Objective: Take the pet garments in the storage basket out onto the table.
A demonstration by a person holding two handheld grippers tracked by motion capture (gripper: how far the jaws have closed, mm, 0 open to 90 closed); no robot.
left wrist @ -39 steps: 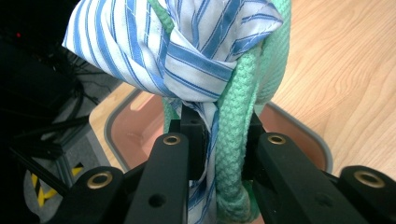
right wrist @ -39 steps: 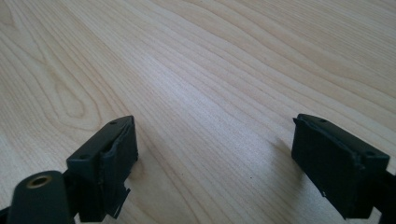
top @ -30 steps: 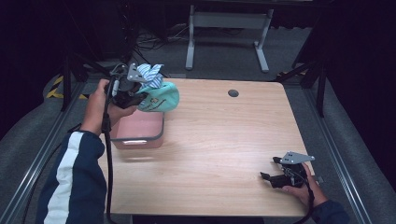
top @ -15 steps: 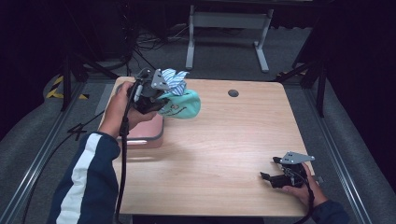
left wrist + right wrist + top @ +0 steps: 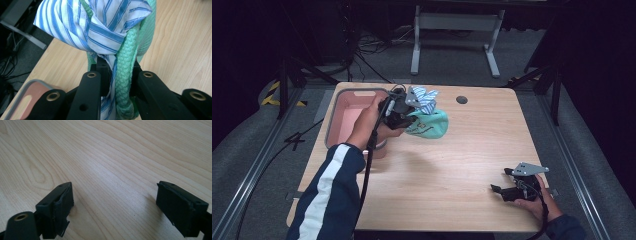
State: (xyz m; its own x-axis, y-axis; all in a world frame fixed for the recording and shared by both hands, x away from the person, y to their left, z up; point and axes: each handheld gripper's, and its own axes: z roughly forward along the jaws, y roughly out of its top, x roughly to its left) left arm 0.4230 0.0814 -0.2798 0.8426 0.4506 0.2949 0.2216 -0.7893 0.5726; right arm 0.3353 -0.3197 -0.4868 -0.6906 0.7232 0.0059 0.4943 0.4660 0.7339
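My left gripper (image 5: 404,114) is shut on a bunch of cloth: a blue-striped white cloth (image 5: 424,98) and a green knitted cloth (image 5: 432,126), held just above the table right of the pink bin (image 5: 344,117). In the left gripper view both cloths, striped (image 5: 100,27) and green (image 5: 126,82), are pinched between the jaws of that gripper (image 5: 117,72). My right gripper (image 5: 502,190) rests near the table's front right corner. Its jaws stand wide apart over bare wood in the right gripper view (image 5: 113,202), nothing between them.
The pink bin with a grey rim sits at the table's back left. A dark round hole (image 5: 461,99) is in the tabletop near the back edge. A metal stand (image 5: 454,22) and cables lie on the floor beyond the table.
My left gripper has carried the cloth bundle rightward, from over the pink bin to the table beside it. The right gripper has stayed still.
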